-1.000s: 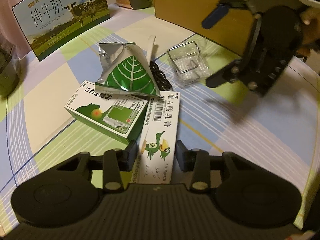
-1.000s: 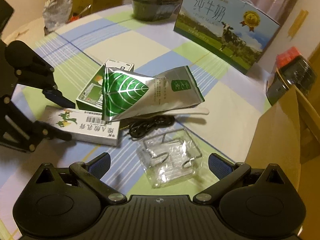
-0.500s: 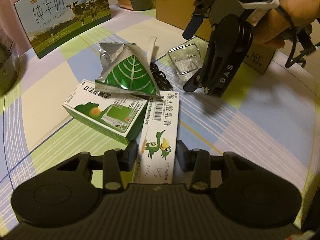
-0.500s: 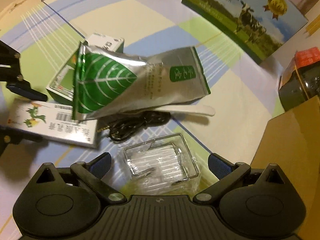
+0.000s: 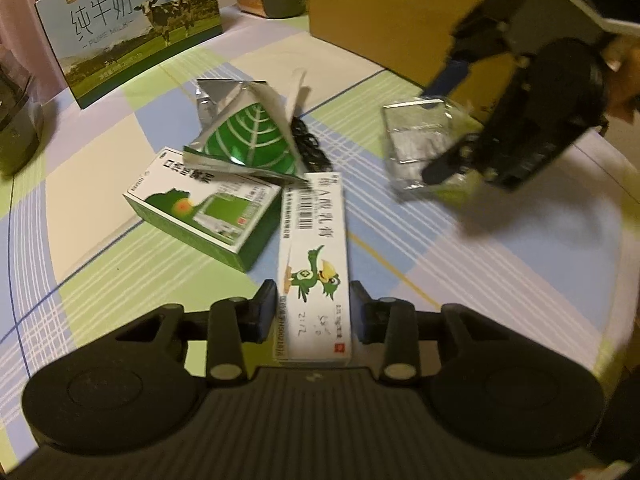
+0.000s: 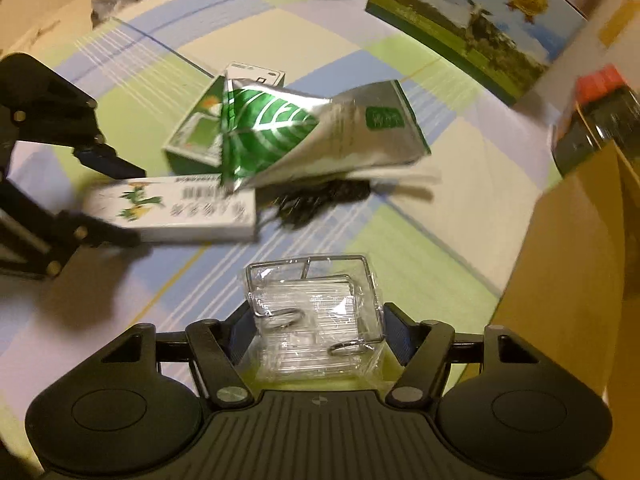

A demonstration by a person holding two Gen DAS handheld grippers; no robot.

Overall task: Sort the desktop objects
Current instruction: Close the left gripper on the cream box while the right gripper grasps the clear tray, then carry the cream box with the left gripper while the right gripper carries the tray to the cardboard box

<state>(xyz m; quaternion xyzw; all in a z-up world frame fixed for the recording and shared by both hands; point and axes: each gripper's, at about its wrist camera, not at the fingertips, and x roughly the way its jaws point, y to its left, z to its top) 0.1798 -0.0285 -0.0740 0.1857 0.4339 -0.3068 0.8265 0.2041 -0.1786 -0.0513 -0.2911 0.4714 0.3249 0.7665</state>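
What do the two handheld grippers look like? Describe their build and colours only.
Both are matte black. The left gripper and right gripper each have a ribbed body between two rounded lobes with circular discs, angular linkage arms on silver pivot screws, and dark blue finger pads. From the side, the frame shows bolt heads.

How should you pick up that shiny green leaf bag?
Probably by the flat sealed end of the leaf bag, coming from above on the milk carton side. That end lies thin and clear of the green box and black cord; the leafy end is puffed wide.
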